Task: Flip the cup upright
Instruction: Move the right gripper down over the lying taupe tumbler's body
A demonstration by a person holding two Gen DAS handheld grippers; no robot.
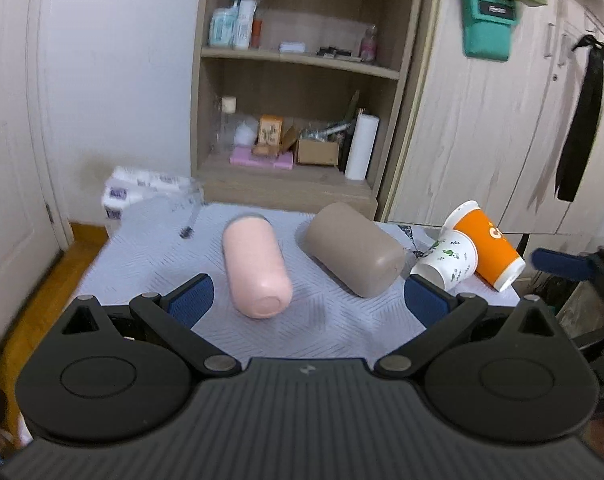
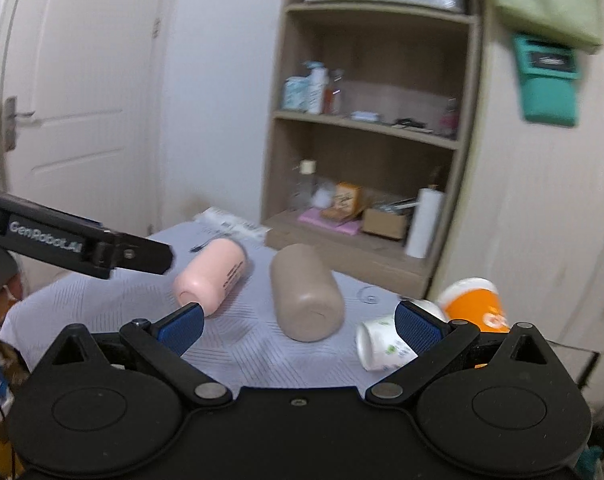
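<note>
Four cups lie on their sides on a pale cloth-covered table (image 1: 150,264). A pink cup (image 1: 256,266) lies left of centre, bottom towards me. A taupe cup (image 1: 356,252) lies to its right. A white patterned paper cup (image 1: 448,258) and an orange paper cup (image 1: 484,246) lie at the right edge. My left gripper (image 1: 308,302) is open and empty, just in front of the pink and taupe cups. My right gripper (image 2: 300,328) is open and empty, in front of the taupe cup (image 2: 306,292), with the white cup (image 2: 382,344) by its right finger and the pink cup (image 2: 212,276) by its left.
A wooden shelf unit (image 1: 302,80) with bottles, boxes and a paper roll stands behind the table. Wardrobe doors (image 1: 482,120) are at the right, a white door (image 2: 70,92) at the left. The left gripper's body (image 2: 82,244) reaches in over the table's left side.
</note>
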